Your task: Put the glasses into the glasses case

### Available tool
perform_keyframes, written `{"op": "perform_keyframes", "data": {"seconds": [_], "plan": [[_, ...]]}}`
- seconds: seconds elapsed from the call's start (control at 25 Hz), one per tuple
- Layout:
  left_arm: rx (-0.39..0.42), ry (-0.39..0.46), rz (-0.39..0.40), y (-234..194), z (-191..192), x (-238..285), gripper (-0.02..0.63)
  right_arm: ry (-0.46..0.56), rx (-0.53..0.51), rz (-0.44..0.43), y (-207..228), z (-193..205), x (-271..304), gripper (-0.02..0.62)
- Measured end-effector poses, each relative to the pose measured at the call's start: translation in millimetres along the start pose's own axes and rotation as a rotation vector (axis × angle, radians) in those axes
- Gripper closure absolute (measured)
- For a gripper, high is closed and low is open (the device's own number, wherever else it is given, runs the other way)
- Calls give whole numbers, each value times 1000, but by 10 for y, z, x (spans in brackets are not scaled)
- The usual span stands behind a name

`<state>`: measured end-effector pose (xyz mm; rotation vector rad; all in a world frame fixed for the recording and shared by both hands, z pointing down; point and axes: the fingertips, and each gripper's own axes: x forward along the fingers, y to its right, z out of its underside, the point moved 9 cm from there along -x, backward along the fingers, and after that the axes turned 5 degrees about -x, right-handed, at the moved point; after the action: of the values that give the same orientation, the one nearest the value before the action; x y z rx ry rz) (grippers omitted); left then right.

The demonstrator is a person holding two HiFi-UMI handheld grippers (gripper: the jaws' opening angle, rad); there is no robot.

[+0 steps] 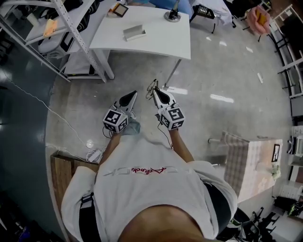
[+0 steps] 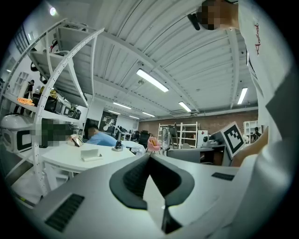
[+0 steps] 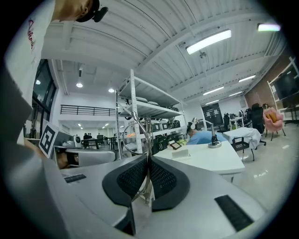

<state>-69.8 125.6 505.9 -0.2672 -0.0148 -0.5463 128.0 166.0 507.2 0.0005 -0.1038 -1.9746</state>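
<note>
My right gripper (image 1: 154, 90) is shut on a thin wire-framed pair of glasses (image 1: 152, 86), which stick up out of the pads (image 3: 138, 135) in the right gripper view. My left gripper (image 1: 134, 93) is beside it, jaws closed tip to tip (image 2: 149, 157) with nothing between them. Both point level toward a white table (image 1: 161, 42). An open pale glasses case (image 1: 134, 32) lies on the table's near part; it also shows as the case (image 2: 91, 155) in the left gripper view and the case (image 3: 181, 153) in the right gripper view. Both grippers are well short of the table.
A metal shelf rack (image 1: 71, 28) stands left of the table. On the table's far side are a small round-based stand (image 1: 172, 16) and a framed tablet (image 1: 120, 9). A cardboard box (image 1: 61, 170) is at lower left, a cloth-covered table (image 1: 255, 165) at lower right.
</note>
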Motion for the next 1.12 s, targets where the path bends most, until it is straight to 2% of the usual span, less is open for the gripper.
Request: {"op": "perform_keyframes", "data": {"seconds": [0.76, 0.92, 1.12], "plan": [[-15, 30, 1, -1896, -693, 735, 597, -23, -36, 10, 495, -376, 2039, 584], [1, 35, 16, -2142, -797, 832, 597, -20, -48, 21, 548, -405, 2279, 583], [-10, 26, 20, -2255, -782, 852, 597, -35, -42, 27, 540, -359, 2361, 583]]}}
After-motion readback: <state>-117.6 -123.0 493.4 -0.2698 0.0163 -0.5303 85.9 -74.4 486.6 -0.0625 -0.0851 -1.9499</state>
